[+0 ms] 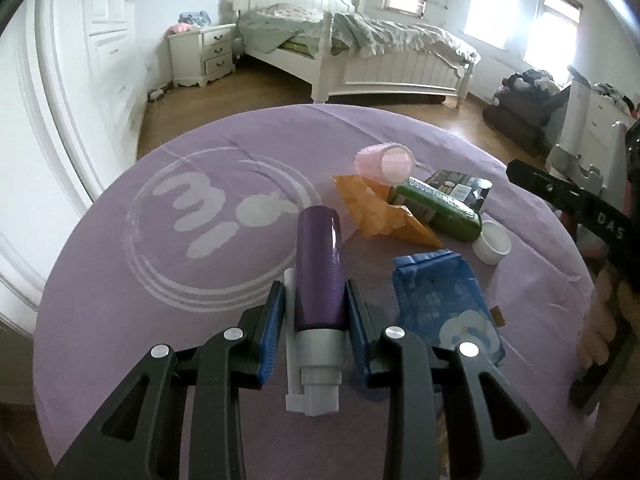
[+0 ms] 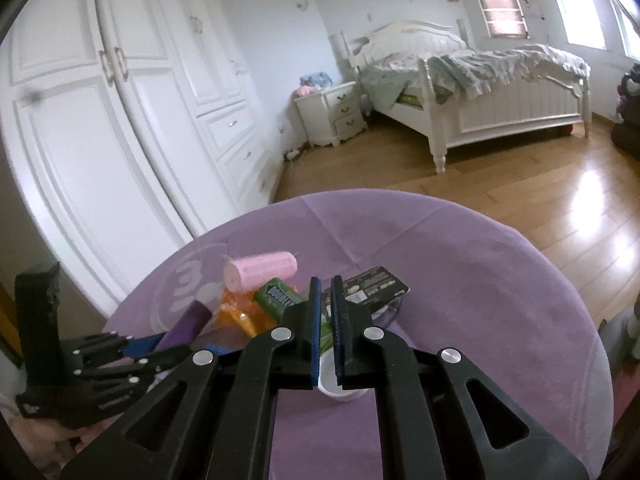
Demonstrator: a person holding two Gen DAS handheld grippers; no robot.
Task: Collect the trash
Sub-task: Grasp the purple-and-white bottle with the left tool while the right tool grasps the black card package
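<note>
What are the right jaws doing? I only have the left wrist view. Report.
Observer: The right gripper is shut, with nothing clearly gripped.
Operator: Place the white cup relative to it.
Observer: The white cup shows under the gripper, well behind its tips.
Operator: Name what lies ahead of the tips.
Observer: The dark flat packet, beside the green packet.
</note>
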